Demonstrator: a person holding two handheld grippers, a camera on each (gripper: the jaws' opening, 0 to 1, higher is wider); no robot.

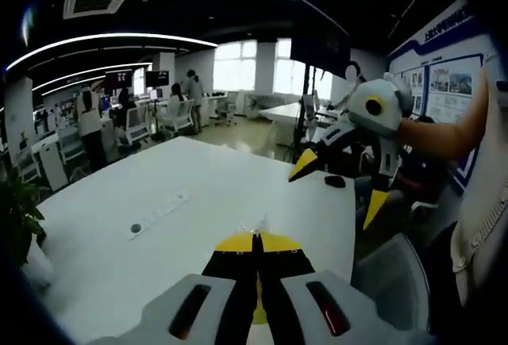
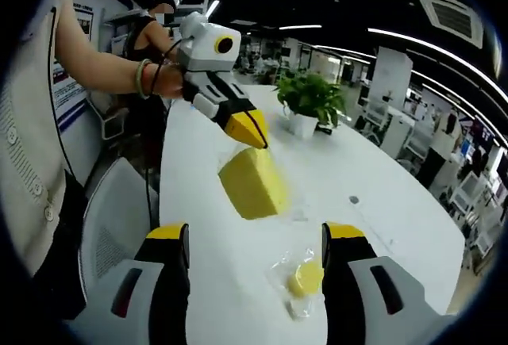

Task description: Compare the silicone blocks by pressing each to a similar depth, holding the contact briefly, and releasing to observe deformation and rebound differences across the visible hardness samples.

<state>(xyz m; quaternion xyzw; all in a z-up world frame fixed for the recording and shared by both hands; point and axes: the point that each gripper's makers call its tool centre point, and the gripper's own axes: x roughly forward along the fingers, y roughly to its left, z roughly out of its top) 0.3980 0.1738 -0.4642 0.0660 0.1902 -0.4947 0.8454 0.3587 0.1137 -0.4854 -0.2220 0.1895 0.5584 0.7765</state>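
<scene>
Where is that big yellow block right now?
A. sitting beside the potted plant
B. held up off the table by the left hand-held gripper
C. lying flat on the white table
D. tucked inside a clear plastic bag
B: in the right gripper view the left hand-held gripper has its yellow tips closed on the top edge of the large yellow silicone block, which hangs tilted above the white table.

A yellow silicone block (image 2: 252, 182) hangs tilted above the white table (image 2: 381, 202). A smaller round yellow sample (image 2: 305, 279) lies in clear wrapping on the table, near the block.
</scene>
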